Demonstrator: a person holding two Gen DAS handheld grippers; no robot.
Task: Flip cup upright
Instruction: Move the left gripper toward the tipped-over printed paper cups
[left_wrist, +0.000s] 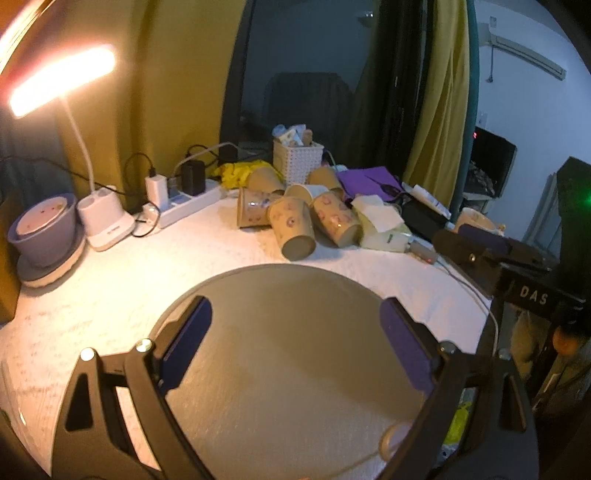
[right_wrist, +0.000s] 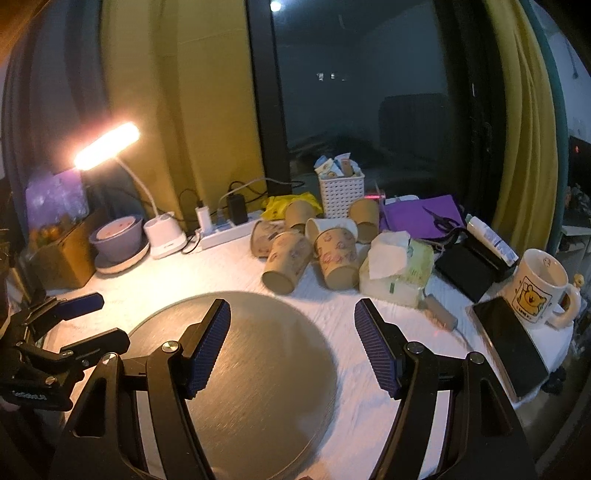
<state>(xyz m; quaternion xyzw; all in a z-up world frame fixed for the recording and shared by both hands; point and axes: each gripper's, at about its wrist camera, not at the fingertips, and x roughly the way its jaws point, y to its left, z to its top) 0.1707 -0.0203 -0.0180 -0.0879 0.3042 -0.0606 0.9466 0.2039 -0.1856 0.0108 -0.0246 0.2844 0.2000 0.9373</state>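
Several brown paper cups with pink prints lie tipped in a pile (left_wrist: 295, 218) at the back of the white table; the pile also shows in the right wrist view (right_wrist: 314, 251). The nearest tipped cup (left_wrist: 293, 230) (right_wrist: 286, 264) points its base toward me. My left gripper (left_wrist: 295, 325) is open and empty above a round grey disc (left_wrist: 288, 350), well short of the cups. My right gripper (right_wrist: 291, 325) is open and empty over the same disc's (right_wrist: 240, 369) right edge. The left gripper (right_wrist: 79, 317) also appears at the left of the right wrist view.
A lit desk lamp (left_wrist: 62, 77), a lidded bowl (left_wrist: 44, 229) and a power strip (left_wrist: 184, 206) stand at the back left. A white basket (left_wrist: 297, 160), tissue pack (right_wrist: 399, 269), mug (right_wrist: 539, 288), phone (right_wrist: 509, 347) and purple folder (right_wrist: 421, 214) crowd the right.
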